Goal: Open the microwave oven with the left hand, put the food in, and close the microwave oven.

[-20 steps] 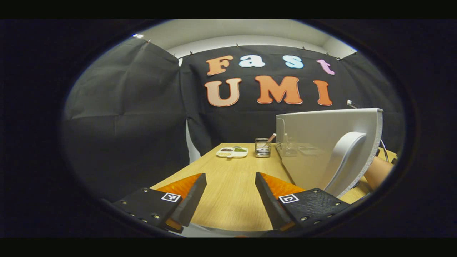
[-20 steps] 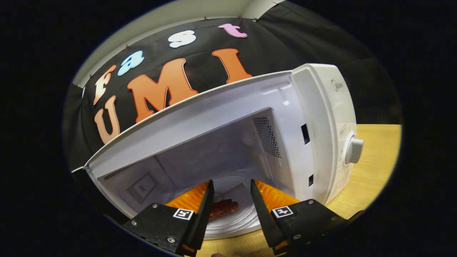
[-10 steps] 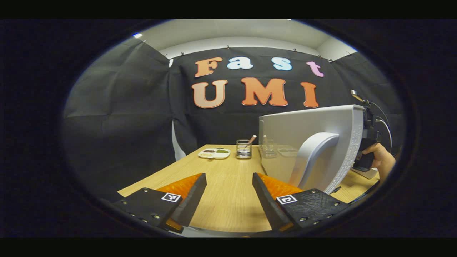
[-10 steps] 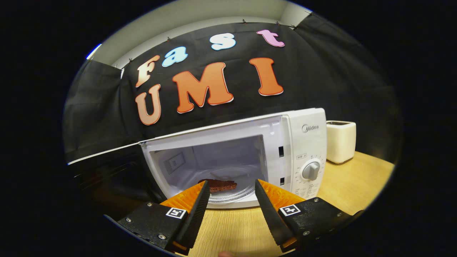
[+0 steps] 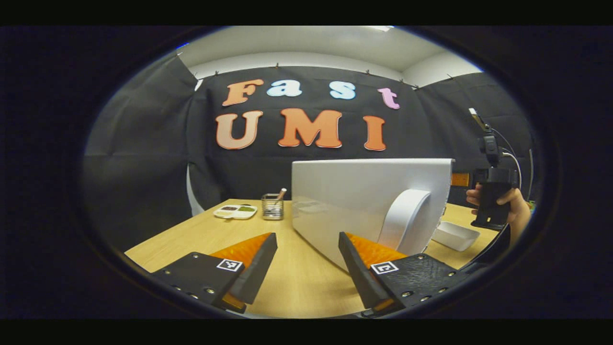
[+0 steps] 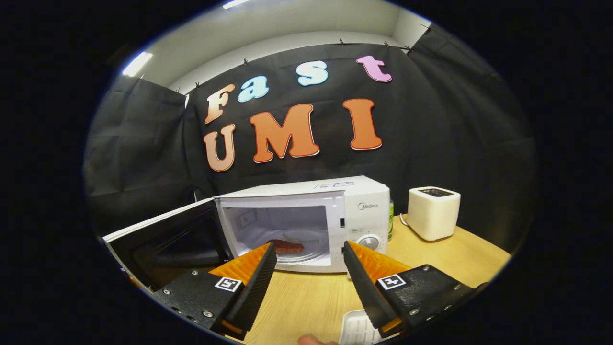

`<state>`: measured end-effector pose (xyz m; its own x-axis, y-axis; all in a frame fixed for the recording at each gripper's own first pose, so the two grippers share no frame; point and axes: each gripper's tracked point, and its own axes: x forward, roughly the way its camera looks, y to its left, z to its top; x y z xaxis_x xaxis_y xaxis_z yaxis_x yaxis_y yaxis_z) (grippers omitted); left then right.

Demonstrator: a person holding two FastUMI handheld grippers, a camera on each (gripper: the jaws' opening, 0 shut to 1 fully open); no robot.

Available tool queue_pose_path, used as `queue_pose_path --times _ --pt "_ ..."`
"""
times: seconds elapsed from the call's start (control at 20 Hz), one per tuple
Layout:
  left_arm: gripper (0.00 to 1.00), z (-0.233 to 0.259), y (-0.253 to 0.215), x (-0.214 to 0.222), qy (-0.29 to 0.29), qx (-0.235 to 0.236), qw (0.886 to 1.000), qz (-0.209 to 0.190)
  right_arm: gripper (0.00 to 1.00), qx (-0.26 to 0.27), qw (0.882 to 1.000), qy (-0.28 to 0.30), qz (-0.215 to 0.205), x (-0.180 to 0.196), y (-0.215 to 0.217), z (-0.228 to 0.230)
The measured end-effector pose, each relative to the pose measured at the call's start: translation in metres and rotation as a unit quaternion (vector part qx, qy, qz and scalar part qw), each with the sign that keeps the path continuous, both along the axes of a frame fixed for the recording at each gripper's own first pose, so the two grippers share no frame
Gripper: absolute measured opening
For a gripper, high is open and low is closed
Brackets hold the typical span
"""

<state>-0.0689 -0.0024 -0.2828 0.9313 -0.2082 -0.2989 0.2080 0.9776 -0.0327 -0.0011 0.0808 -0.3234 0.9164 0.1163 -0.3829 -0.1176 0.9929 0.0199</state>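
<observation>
Pale wood forms the table (image 6: 459, 249), and the white microwave oven (image 6: 335, 211) stands on it toward the back, near the black cloth wall. In the right gripper view its door (image 6: 163, 239) is swung wide on the left-hand hinge, dark inner face showing, and its lower edge lies just above the tabletop. The cavity is exposed, and the food (image 6: 286, 246), a flat brown piece, lies on the glass turntable (image 6: 306, 244) inside.

The right gripper (image 6: 309, 278) is held in front of the oven, well apart from it, with its jaws spread and nothing between them; bare table lies between the fingers and the oven's front edge. A white ribbed tray (image 6: 357, 328) sits at the near table edge under the right-hand finger. A cream toaster (image 6: 433, 211) stands to the right of the oven, apart from it.

In the left gripper view the left gripper (image 5: 306, 268) has its jaws apart and holds nothing. The door's white outer face (image 5: 364, 196) with its curved handle (image 5: 404, 215) stands just beyond the right-hand finger; whether they touch cannot be told. Left of the door the table is open up to a sectioned dish (image 5: 234, 211) and a wire holder (image 5: 272, 207) at the far edge. Beyond the door's free edge a hand (image 5: 515, 206) holds the other gripper's grip.
</observation>
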Motion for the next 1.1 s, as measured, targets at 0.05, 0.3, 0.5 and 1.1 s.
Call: queue_pose_path --times 0.05,0.3,0.5,1.1 --pt "0.81 -0.001 -0.010 0.002 0.001 -0.004 1.000 -0.006 0.88 -0.009 1.000 -0.007 -0.001 -0.004 -0.011 0.007" --pt "0.80 -0.009 -0.059 0.021 0.015 -0.023 0.999 -0.035 0.88 -0.023 0.999 -0.026 -0.004 -0.021 -0.046 0.039" --pt "0.66 -0.018 -0.097 0.038 0.022 -0.027 0.998 -0.056 0.88 -0.023 0.999 -0.032 -0.018 -0.030 -0.074 0.047" --pt "0.16 -0.051 -0.199 0.095 0.033 -0.025 0.994 -0.104 0.88 -0.038 0.998 -0.029 -0.039 -0.043 -0.124 0.048"
